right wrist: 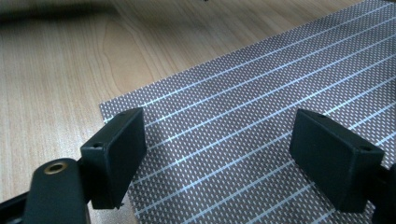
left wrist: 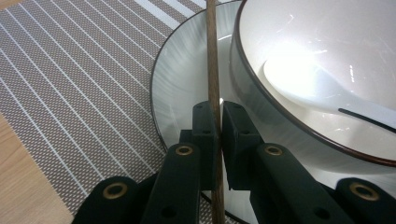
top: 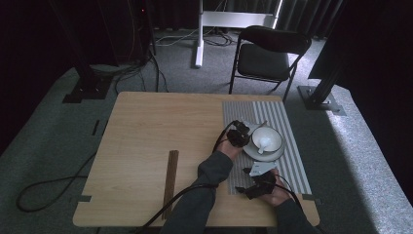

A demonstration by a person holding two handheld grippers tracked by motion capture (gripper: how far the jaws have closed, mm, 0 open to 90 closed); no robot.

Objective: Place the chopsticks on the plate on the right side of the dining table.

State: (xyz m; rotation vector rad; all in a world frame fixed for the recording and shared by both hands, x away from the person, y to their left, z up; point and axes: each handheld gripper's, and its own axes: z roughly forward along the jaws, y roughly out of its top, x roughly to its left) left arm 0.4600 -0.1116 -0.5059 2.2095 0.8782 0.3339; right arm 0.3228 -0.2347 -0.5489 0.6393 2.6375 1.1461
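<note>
Clamped narrow on a thin brown wooden chopstick (left wrist: 212, 56) by the left gripper (left wrist: 218, 116), right over the pale round plate (left wrist: 187, 84) and hard against the outer wall of the white dark-rimmed bowl (left wrist: 261, 37). Gripped well down the shaft, with the long end reaching ahead past the bowl's rim. Hard to tell whether touching the bowl or just beside it. Likely trouble: swinging the long end sideways and knocking the bowl, so shifting it on the plate or rattling the white ceramic spoon (left wrist: 303, 79) lying inside. Also possible: pivoting between such small pads, since held at a single spot, then sagging or dropping onto the plate and rolling off onto the grey striped woven placemat (left wrist: 70, 70). Worth lowering slowly and letting go only once resting flat. Held wide apart and empty, the right gripper (right wrist: 233, 154), low over the near corner of the placemat beside the light wooden surface (right wrist: 56, 70); little risk there beyond snagging the mat's edge. By count: one chopstick in hand, one bowl, one spoon, one plate, one placemat, two grippers, and one long dark brown strip (top: 171, 178) lying apart on the bare wood, too small to identify.
</note>
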